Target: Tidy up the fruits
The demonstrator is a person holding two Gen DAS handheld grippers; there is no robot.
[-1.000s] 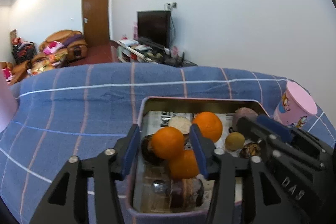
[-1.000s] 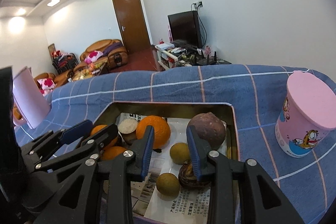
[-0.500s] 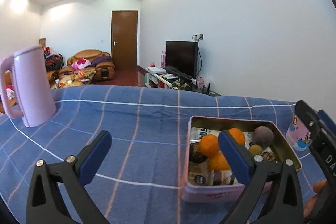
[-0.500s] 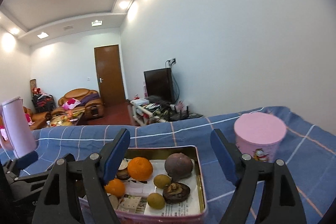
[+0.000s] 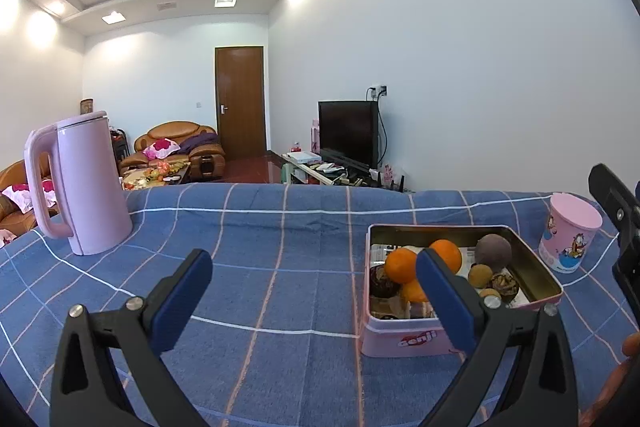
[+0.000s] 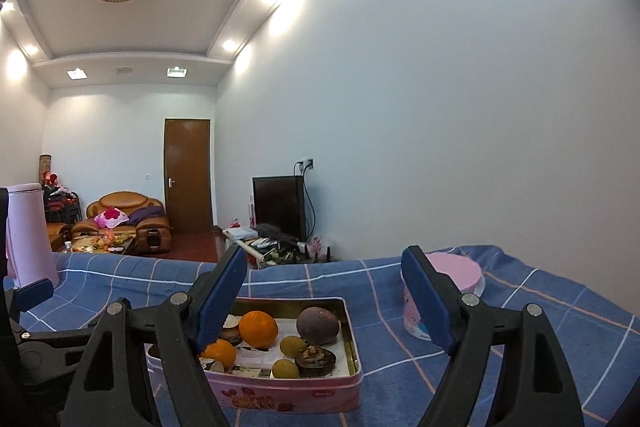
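The pink tin point(image 5: 404, 341) of fruit sits on the blue checked cloth point(image 5: 256, 251), at about 3 o'clock of the left gripper point(image 5: 314, 287), partly behind its right finger. In the right wrist view the tin point(image 6: 288, 397) lies at 7 o'clock of the right gripper point(image 6: 324, 301). Both grippers hang level above the cloth, fingers spread wide, holding nothing. 3 oranges point(image 5: 400, 265) crowd the tin's left half; a purple fruit point(image 6: 318, 325) rests farther right.

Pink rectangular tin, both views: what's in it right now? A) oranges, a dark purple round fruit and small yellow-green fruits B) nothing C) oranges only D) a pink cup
A: the pink rectangular tin holds oranges, a dark purple round fruit and small yellow-green fruits on paper lining.
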